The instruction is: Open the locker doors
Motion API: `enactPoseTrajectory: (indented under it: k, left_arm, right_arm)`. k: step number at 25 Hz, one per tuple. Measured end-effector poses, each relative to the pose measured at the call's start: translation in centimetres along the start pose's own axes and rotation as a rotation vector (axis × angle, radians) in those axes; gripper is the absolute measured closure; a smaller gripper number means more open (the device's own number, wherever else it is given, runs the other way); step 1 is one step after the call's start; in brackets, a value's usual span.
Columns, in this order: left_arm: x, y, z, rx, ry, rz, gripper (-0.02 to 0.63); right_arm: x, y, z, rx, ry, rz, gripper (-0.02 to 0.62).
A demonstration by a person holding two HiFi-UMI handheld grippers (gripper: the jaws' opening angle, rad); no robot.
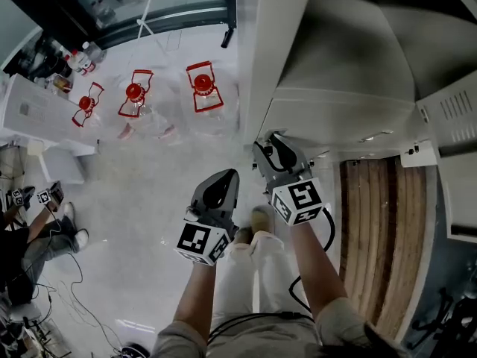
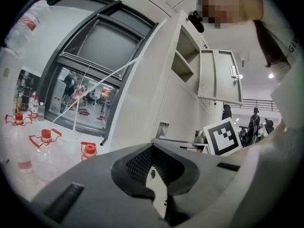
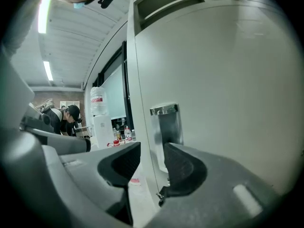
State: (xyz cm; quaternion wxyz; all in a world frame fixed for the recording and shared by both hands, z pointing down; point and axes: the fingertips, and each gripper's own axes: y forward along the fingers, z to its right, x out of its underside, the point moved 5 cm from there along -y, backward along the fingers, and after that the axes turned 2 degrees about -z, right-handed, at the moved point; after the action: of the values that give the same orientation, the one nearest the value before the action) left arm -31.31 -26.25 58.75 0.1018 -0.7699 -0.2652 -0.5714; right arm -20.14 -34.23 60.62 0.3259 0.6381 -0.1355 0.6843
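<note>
The white locker (image 1: 343, 66) stands at my right in the head view. One vented door (image 1: 455, 114) hangs open further right, and the left gripper view shows an upper door (image 2: 221, 75) swung out. My right gripper (image 1: 270, 148) reaches the edge of a closed door (image 3: 228, 80). Its jaws (image 3: 152, 167) stand open astride that edge, just below the chrome recessed handle (image 3: 166, 127), with a gap on each side. My left gripper (image 1: 221, 186) hangs lower at the left, away from the locker. Its jaws (image 2: 153, 167) are shut with nothing between them.
Three large water bottles with red handles (image 1: 203, 88) stand on the pale floor ahead to the left. A water dispenser (image 3: 97, 113) and a person are at the far left. A seated person's legs (image 1: 45, 233) and cables lie at my left. Wooden slats (image 1: 380, 230) run along the right.
</note>
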Motion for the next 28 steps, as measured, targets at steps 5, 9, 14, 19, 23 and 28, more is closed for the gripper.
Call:
enactPoseTrajectory:
  k: [5,9,14,19,23,28]
  left_arm:
    - [-0.2,-0.6,0.0,0.002,0.002,-0.002,0.607]
    - [-0.6,-1.0,0.4,0.002,0.003,-0.001,0.607]
    - [-0.7,-1.4,1.4,0.006,-0.002,-0.010,0.607]
    - [-0.2,-1.7,1.9,-0.020,-0.010,-0.015,0.607]
    - [-0.1,-1.8,3.1,-0.036,-0.001,-0.006,0.607]
    - [0.3,-2.9,5.6,-0.065,-0.008,0.017,0.607]
  right_arm:
    - [0.1,-0.6,-0.5,-0.004,-0.001,-0.006,0.446]
    - [0.4,-1.9,-1.2,-0.018,-0.009,-0.024,0.449]
    - [1.1,-4.3,-2.1,-0.036,0.003,-0.037,0.454]
    - [1.8,-7.1,-2.3,-0.065,0.003,-0.041,0.454]
    - [2.4,-9.4,-2.3,-0.085,0.005,-0.036,0.456]
    - [3.2,-12.9,-2.1,-0.110,0.015,-0.016,0.457]
